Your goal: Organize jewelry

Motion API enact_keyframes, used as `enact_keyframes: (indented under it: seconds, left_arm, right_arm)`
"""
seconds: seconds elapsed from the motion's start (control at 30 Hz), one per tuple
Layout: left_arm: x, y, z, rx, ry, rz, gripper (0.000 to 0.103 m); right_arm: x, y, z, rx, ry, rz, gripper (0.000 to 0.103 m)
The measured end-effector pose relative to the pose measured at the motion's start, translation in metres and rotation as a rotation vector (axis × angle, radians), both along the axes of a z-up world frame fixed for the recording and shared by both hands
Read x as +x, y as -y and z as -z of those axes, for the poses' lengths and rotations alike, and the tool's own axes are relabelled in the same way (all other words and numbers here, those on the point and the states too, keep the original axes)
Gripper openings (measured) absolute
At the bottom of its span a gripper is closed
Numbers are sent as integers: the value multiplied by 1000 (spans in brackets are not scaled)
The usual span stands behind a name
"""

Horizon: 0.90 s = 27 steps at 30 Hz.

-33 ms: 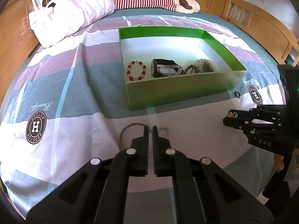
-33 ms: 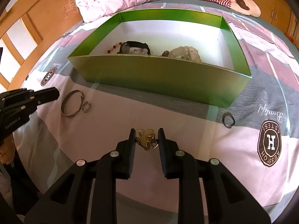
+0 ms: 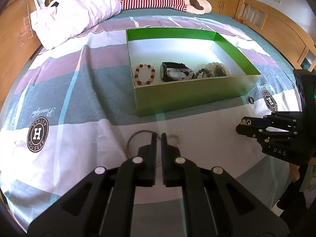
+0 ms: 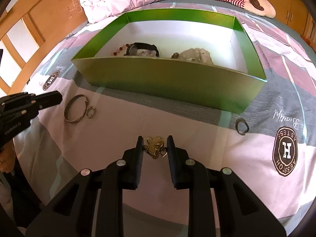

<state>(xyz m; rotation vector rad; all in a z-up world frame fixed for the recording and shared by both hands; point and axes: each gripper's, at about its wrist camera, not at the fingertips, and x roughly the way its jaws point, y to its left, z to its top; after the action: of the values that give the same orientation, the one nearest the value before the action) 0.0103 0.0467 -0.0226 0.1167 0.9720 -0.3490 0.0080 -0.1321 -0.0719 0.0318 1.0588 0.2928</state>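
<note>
A green box (image 3: 189, 96) (image 4: 169, 79) sits on the bed and holds a red bead bracelet (image 3: 144, 74), a black watch (image 3: 171, 69), pale bead strands and a stone piece (image 4: 195, 56). My left gripper (image 3: 157, 135) is shut and empty, over a silver bangle (image 3: 138, 136) (image 4: 75, 108) and a small ring (image 3: 173, 138) (image 4: 91, 112) on the sheet. My right gripper (image 4: 154, 138) (image 3: 242, 124) is partly open, its fingers on either side of a gold brooch (image 4: 155, 146) lying on the sheet. A dark ring (image 4: 242, 127) (image 3: 250, 99) lies by the box's right corner.
The bed sheet (image 3: 79, 118) has round logo patches (image 3: 37, 134) (image 4: 284, 151). A white pillow (image 3: 79, 13) and a red striped plush (image 3: 152, 0) lie behind the box. Wooden bed frame (image 3: 276, 25) and cabinets surround the bed.
</note>
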Motion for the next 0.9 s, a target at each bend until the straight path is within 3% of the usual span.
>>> enact_keyframes:
  seconds: [0.07,0.23,0.33,0.43,0.57,0.77,0.8,0.87,0.9]
  left_arm:
    - [1,3,8,12,-23,32,24]
    - [9,18,15,74,0,165,42]
    - [13,25,24,114,-26,259,47]
    - [19,25,31,153,-28,265,63]
    - [27,17,39,146,-68,239,71]
    - [21,23,52,237,-58,247,74]
    - [20,23,51,238,-57,245,72]
    - [19,21,50,247,-46,237,57]
    - [19,20,49,243,-44,232,58]
  right_arm:
    - [2,1,3,-4,-14,2,24]
    - [6,4,8,-5,-39,27,24]
    - [5,6,8,-5,-47,32,24]
    - [4,8,9,-7,-51,34,24]
    - [7,2,10,-7,-58,36,24]
    - [10,-1,13,-7,-61,28,24]
    - [10,-1,14,-7,-61,28,24]
    - [9,1,14,-6,-59,26,24]
    - [9,0,14,-6,-57,24,24]
